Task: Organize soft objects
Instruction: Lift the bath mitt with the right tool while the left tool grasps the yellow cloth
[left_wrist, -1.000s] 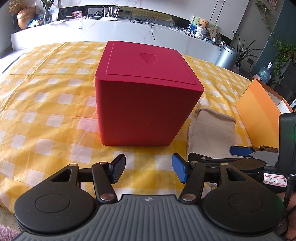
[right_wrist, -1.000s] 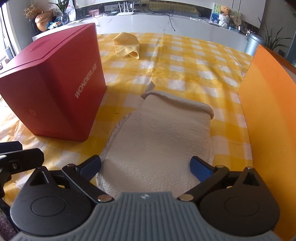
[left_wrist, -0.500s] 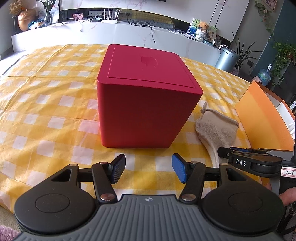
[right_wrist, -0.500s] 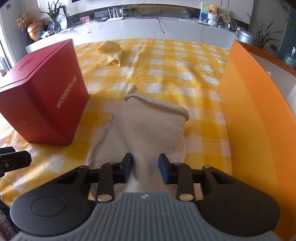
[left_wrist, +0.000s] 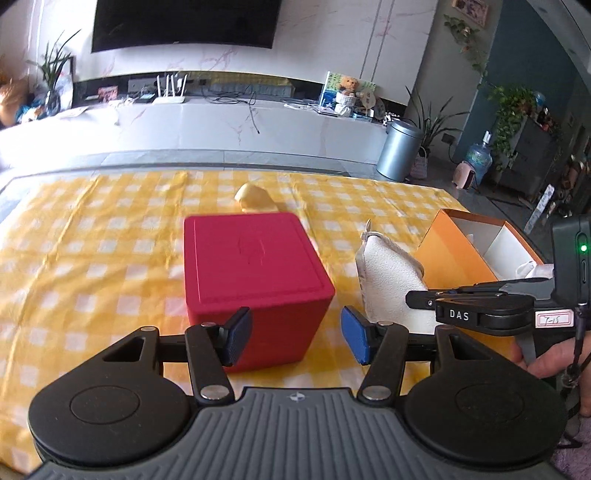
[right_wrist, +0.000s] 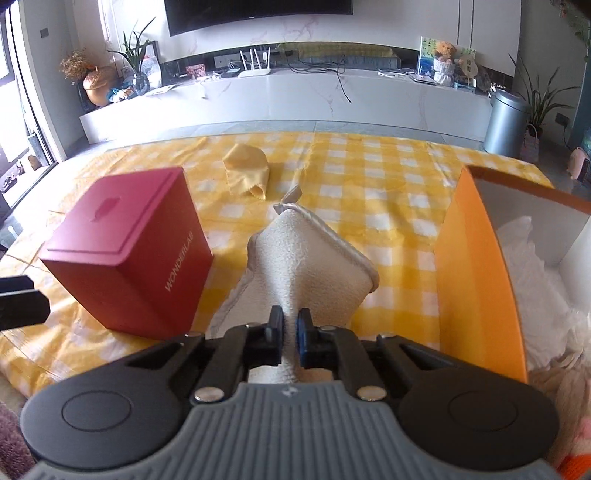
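Observation:
My right gripper (right_wrist: 290, 334) is shut on a cream terry mitt (right_wrist: 306, 254) and holds its near end up, so the cloth rises off the yellow checked tablecloth (right_wrist: 369, 192). The mitt also shows in the left wrist view (left_wrist: 388, 280), with the right gripper (left_wrist: 417, 299) beside it. My left gripper (left_wrist: 291, 334) is open and empty, raised above and in front of the red box (left_wrist: 255, 273). A small yellow cloth (right_wrist: 246, 166) lies crumpled on the table beyond the red box (right_wrist: 129, 251); it shows behind the box in the left wrist view (left_wrist: 255, 199).
An open orange box (right_wrist: 480, 266) with white soft material (right_wrist: 532, 269) inside stands right of the mitt; it also shows in the left wrist view (left_wrist: 472, 247). A white counter (right_wrist: 295, 96) runs behind the table. A grey bin (right_wrist: 506, 122) stands at the far right.
My right gripper closed on the mitt's near end and lifted it off the table. My left gripper rose and pulled back, so the red box looks smaller and lower.

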